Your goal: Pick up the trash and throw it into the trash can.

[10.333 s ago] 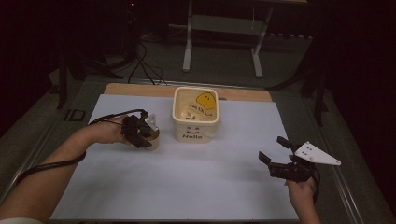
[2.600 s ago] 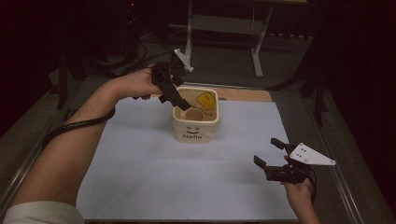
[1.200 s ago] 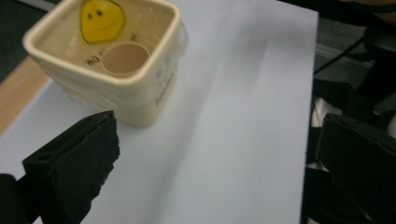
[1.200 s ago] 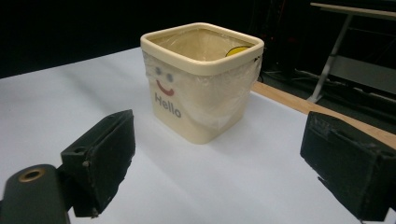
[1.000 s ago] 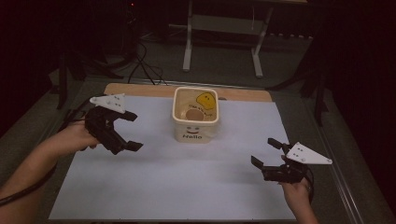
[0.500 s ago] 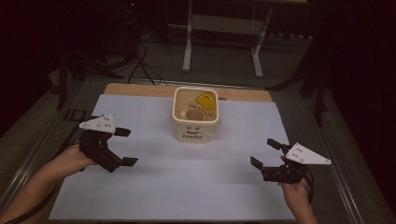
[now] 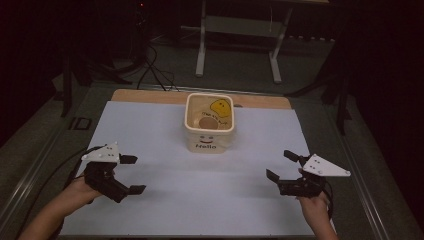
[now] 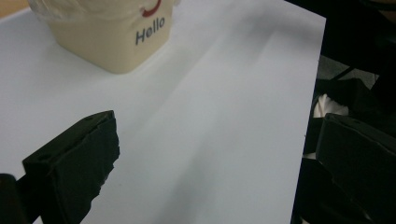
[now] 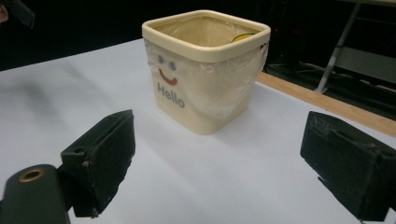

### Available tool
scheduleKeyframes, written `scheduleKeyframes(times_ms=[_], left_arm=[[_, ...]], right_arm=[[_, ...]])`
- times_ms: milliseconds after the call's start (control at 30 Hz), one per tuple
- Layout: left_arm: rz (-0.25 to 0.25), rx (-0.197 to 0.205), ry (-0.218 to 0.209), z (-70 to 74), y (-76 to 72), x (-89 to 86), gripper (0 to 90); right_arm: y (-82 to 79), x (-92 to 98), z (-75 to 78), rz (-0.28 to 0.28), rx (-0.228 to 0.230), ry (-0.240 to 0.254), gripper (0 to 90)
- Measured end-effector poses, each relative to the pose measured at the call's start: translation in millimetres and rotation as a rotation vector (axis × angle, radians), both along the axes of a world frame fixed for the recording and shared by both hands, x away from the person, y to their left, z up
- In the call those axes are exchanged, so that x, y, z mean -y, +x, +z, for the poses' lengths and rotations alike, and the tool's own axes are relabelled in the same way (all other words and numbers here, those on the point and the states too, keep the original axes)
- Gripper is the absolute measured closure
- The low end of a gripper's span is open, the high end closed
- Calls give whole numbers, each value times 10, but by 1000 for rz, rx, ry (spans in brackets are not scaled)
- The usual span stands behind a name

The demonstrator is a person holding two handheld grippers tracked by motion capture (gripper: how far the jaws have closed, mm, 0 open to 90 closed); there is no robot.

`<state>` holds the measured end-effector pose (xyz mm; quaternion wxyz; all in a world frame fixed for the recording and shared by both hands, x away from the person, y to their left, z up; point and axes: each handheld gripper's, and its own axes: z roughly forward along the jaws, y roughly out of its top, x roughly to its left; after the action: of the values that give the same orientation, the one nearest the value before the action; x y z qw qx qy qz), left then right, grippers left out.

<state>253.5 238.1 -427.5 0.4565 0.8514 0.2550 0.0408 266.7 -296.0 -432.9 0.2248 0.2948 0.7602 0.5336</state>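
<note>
1. Upper centre of the high view is where I find the bin (image 7: 209,141): a small cream square tub with a smiley face and "Hello" on its front, standing upright on the white worktop (image 7: 165,200) near its far edge.
2. A thin clear plastic liner (image 9: 243,88) is folded over its rim and hangs crinkled down the outside walls, as the right gripper view shows.
3. Inside, from above, I can make out a yellow item (image 7: 220,106) toward the back and a round brownish one (image 7: 206,123) nearer the front; what they are is too small to tell.
4. My left claw (image 7: 131,174) sits at lower left of the high view, released, its jaws wide apart with nothing between them.
5. My right claw (image 7: 284,164) sits at lower right, likewise spread and empty, well apart from the bin.
6. Handling, as I judge it: the tub looks like light, stiff plastic that would slide easily on the smooth sheet if nudged.
7. The liner looks slippery and loose, so a pinch on it alone would likely pull the film without lifting the tub.
8. I would take hold over the thick rolled rim, one jaw inside and one outside, at a side wall, keeping it level so the contents stay in.
</note>
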Motion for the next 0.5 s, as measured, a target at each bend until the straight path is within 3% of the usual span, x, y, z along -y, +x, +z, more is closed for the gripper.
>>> scheduleKeyframes(times_ms=[500], left_arm=[[86,29,-6,-376,-75,-21,2]], right_arm=[[11,-30,-70,17,-20,-6,100]])
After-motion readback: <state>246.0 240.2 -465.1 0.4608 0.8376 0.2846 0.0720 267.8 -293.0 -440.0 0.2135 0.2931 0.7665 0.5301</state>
